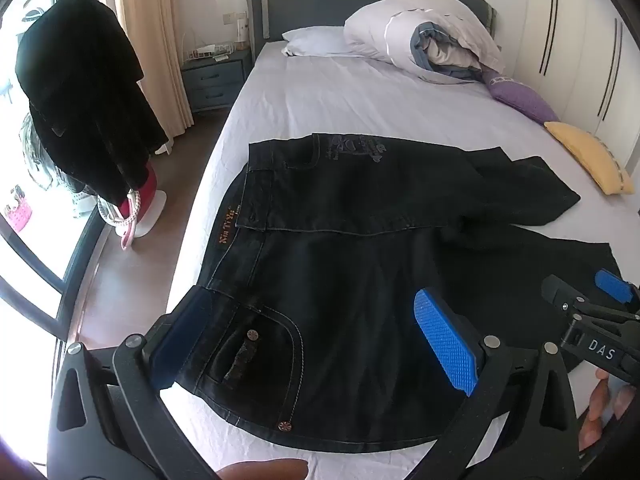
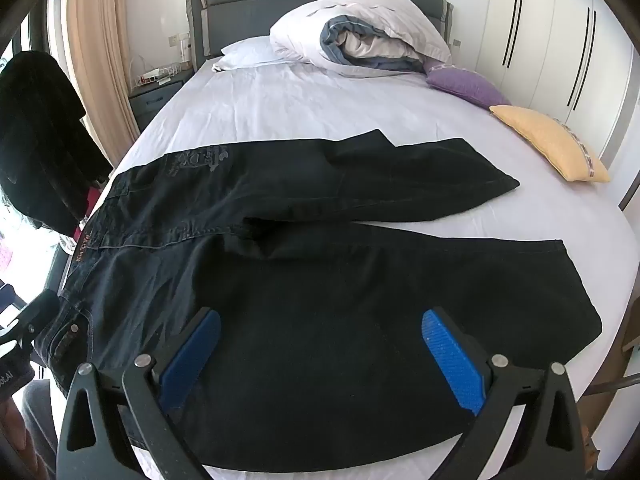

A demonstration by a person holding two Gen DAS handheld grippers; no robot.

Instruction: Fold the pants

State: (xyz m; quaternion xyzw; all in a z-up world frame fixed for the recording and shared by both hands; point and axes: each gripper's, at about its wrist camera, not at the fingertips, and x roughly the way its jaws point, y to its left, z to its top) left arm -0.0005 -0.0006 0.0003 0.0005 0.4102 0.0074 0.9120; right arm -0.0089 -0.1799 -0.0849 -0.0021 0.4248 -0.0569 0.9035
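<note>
Black jeans [image 1: 340,240] lie spread flat on the white bed sheet [image 1: 320,96], waistband at the left, both legs running right. They also show in the right wrist view [image 2: 320,280]. My left gripper [image 1: 316,340] is open with blue pads, hovering over the near waistband corner and front pocket. My right gripper [image 2: 320,356] is open, its blue pads wide apart over the near leg. The right gripper also shows at the right edge of the left wrist view [image 1: 592,300]. Neither holds cloth.
A rolled duvet [image 2: 360,36] and a white pillow [image 2: 244,54] lie at the headboard. A purple cushion [image 2: 464,82] and a yellow cushion [image 2: 552,144] sit at the right. A black garment [image 1: 84,96] hangs on a stand left of the bed. A nightstand [image 1: 212,80] stands by the curtain.
</note>
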